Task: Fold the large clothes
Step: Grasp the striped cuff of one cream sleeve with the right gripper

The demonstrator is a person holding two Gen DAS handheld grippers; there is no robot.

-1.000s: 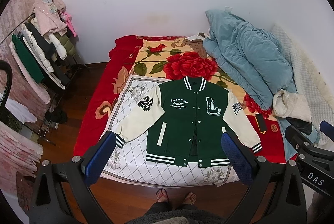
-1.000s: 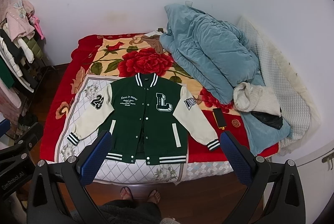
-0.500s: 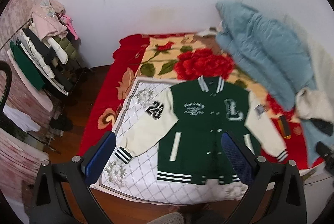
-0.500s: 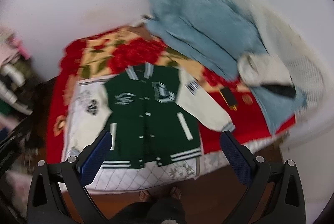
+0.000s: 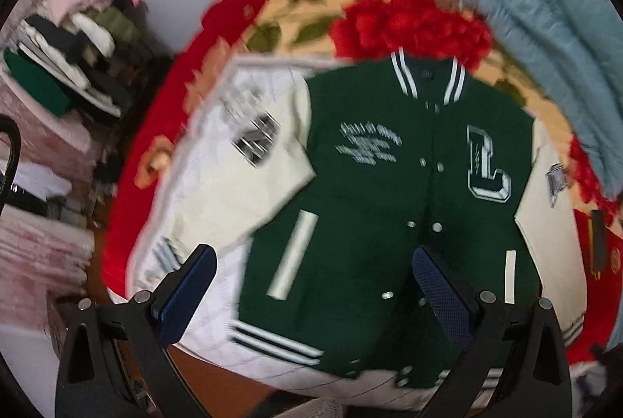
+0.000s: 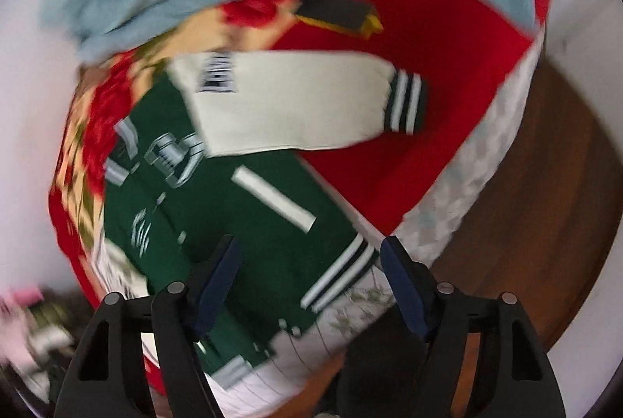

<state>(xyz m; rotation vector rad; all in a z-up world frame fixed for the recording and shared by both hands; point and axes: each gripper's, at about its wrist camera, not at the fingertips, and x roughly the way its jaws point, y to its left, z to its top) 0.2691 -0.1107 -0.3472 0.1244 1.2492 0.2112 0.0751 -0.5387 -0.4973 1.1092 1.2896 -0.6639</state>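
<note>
As we looked along the left gripper [image 5: 313,283], jaws wide, empty: jacket [image 5: 389,204] flat at the bed [image 5: 128,192] foot edge. Right gripper [image 6: 309,280]: closing, nothing pinched, over the hem corner. Approach step; next, we judged, seize the hem.

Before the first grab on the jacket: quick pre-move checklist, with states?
1. Jacket spread flat, front up, on the bed: ok.
2. Both sleeves out to the sides, left sleeve and right sleeve: ok.
3. Left gripper open, nothing between its fingers: ok.
4. Right gripper over the hem, jaws closing, pads not yet on cloth: ok.
5. Phone lies apart from the right sleeve: ok.
6. Views sharp enough to pick an exact grasp point: not ok, both are motion-blurred.
</note>
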